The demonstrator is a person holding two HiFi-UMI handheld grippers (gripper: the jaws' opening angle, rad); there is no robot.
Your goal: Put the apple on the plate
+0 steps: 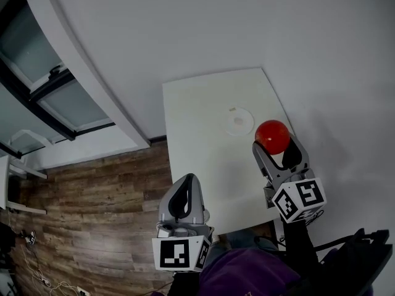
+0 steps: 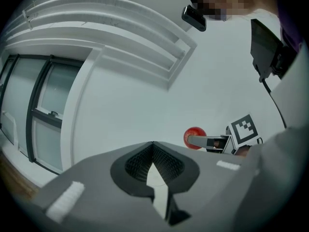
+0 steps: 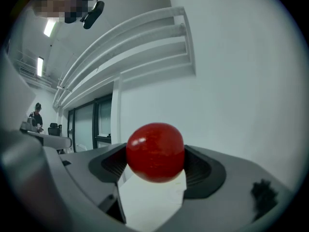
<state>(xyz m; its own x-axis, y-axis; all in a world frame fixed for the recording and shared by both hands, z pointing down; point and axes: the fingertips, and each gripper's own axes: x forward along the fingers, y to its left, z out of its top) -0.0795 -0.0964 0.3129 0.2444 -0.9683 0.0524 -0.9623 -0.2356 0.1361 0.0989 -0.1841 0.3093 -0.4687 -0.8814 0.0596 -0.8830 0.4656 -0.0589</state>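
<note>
A white table (image 1: 197, 147) stands by the pale wall (image 1: 185, 29) on a wood-plank floor (image 1: 92, 208) (loose cables (image 1: 38, 271) lie lower left). Dark-framed windows (image 1: 58, 100) run along the left.

Left gripper (image 2: 153, 145) closed, empty; right gripper (image 2: 198, 141) clasps apple (image 2: 192, 133).

The apple (image 1: 272, 135) is glowing glossy red, the table (image 1: 197, 165) and plate (image 1: 239, 121) are showing white, the floor (image 1: 92, 227) brown wood-grain.
</note>
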